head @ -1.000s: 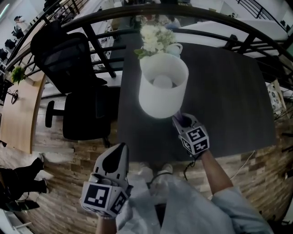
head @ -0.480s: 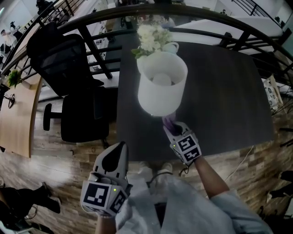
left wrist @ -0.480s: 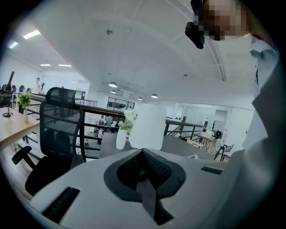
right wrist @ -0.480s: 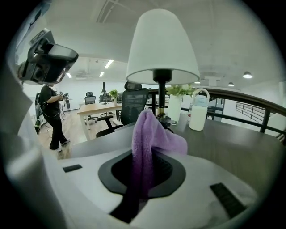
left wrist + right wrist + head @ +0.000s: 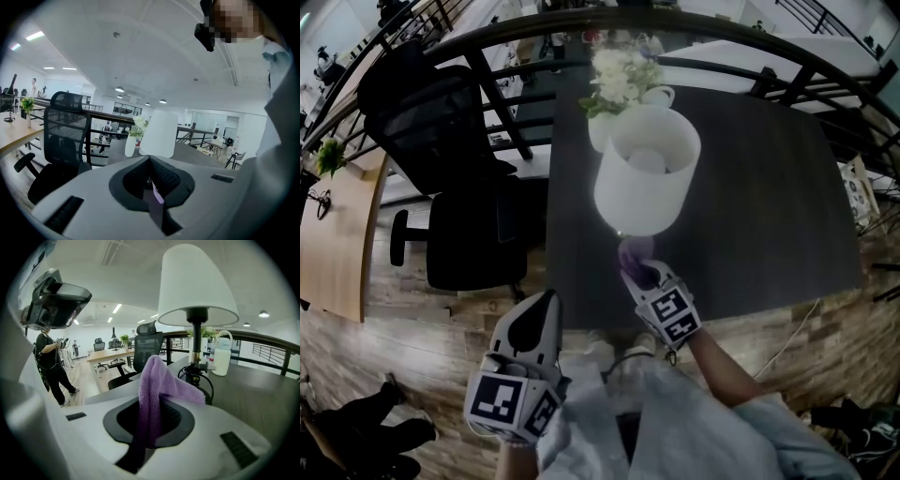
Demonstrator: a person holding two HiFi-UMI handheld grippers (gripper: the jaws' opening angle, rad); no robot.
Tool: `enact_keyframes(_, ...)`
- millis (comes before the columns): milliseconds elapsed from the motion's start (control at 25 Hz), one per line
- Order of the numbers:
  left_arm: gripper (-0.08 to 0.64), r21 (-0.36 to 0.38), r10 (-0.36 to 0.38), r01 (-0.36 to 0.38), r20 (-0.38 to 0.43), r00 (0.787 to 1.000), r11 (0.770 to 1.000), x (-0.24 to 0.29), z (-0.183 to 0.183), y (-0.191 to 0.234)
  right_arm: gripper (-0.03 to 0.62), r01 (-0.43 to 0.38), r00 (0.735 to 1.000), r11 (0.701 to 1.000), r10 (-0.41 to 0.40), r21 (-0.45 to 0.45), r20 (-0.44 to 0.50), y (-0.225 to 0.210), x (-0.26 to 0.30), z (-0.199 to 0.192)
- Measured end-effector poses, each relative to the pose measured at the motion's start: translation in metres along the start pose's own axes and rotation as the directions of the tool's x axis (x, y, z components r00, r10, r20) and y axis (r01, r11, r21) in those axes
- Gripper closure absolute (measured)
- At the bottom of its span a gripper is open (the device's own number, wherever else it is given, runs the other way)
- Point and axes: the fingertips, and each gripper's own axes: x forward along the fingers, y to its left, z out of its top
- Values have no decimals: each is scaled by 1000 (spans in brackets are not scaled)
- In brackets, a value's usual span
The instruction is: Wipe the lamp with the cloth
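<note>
Purple cloth [image 5: 634,261] bunches from the tip of our right tool [image 5: 642,274]. In the head view it sits just below the white lamp [image 5: 649,159], whose shade [image 5: 630,202] we look down into, so everything beneath the shade is hidden. The lamp stands upright on the dark desk [image 5: 769,206], near its front edge, with a vase of flowers [image 5: 619,80] behind it. Our left tool [image 5: 534,319] hangs back by the body, off the desk, so the right one is plainly nearer. In the left gripper view, that tool's jaws sit together with nothing held, and the lamp is well ahead. In the right gripper view, the jaws are clamped on the cloth. The lamp's vertical stem [image 5: 194,350] rises just beyond it, with the shade overhead. The cloth covers part of the base [image 5: 202,380], and we cannot tell whether it touches the stem.
</note>
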Motion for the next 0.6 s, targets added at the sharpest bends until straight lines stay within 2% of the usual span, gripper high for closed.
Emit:
enact_keyframes(400, 549, -15, 8, -8, 14, 1000, 1000, -9, 1, 22, 541, -56, 997, 998, 57, -9, 46, 46, 23, 32)
enact_keyframes(520, 550, -11, 18, -18, 15, 1000, 1000, -13, 0, 31, 541, -25, 997, 1000, 24, 13, 71, 50, 38, 49)
enact_keyframes(600, 551, -3, 29, -29, 14, 999, 1000, -17, -1, 38, 541, 24, 996, 999, -27, 42, 81, 45, 50, 59)
